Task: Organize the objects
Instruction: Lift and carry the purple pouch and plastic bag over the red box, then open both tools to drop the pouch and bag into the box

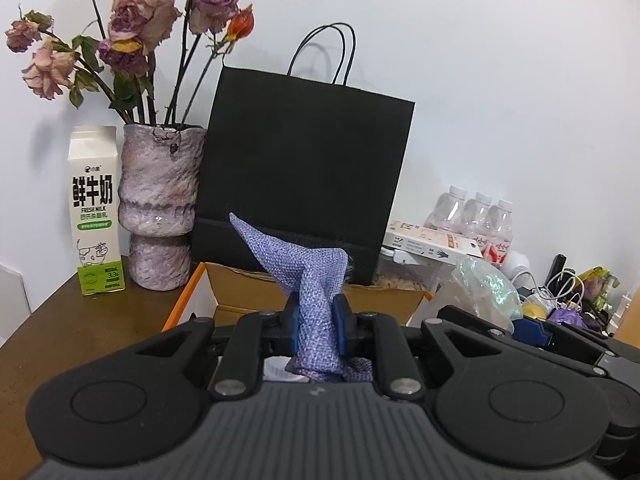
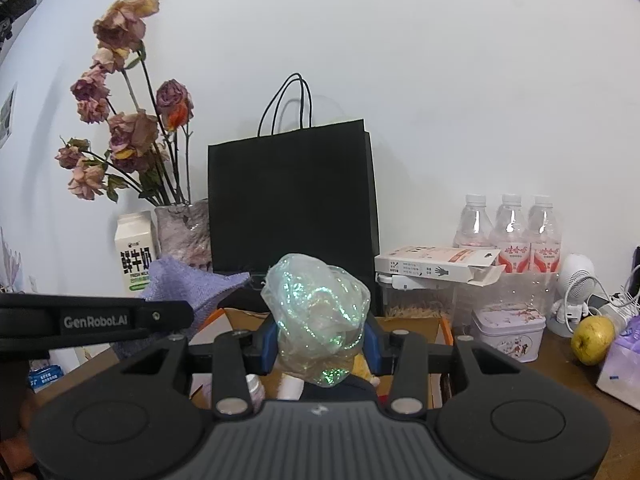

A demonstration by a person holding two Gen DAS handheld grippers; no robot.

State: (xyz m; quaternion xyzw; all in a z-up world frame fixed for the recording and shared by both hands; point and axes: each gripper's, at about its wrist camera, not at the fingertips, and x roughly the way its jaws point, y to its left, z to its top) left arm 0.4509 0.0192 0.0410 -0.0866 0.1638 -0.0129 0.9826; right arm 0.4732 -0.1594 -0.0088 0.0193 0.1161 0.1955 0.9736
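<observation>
Left tongs (image 1: 316, 324): clamped on purple woven cloth (image 1: 308, 276), blue pads pressing both sides of the bunched fold; one corner sticking up and left past the tips, the rest hanging below between the finger links. Held above open cardboard box (image 1: 248, 292) on brown worktop (image 1: 60, 320).

Right tongs (image 2: 320, 340): clamped on crumpled iridescent plastic wrap (image 2: 316, 316), wad bulging up above the tips and filling the gap. Also over the box; small items visible inside, too obscured to identify.

Left tongs seen from right wrist view just to the left, near but apart, cloth (image 2: 188, 284) jutting toward the wrap.

Behind box: black paper bag (image 1: 304, 172) upright against wall. Left of bag: vase of dried roses (image 1: 160, 208), milk carton (image 1: 96, 212). Right: three water bottles (image 2: 508, 228), flat white box (image 2: 436, 266), tin (image 2: 508, 332), apple (image 2: 592, 338).
</observation>
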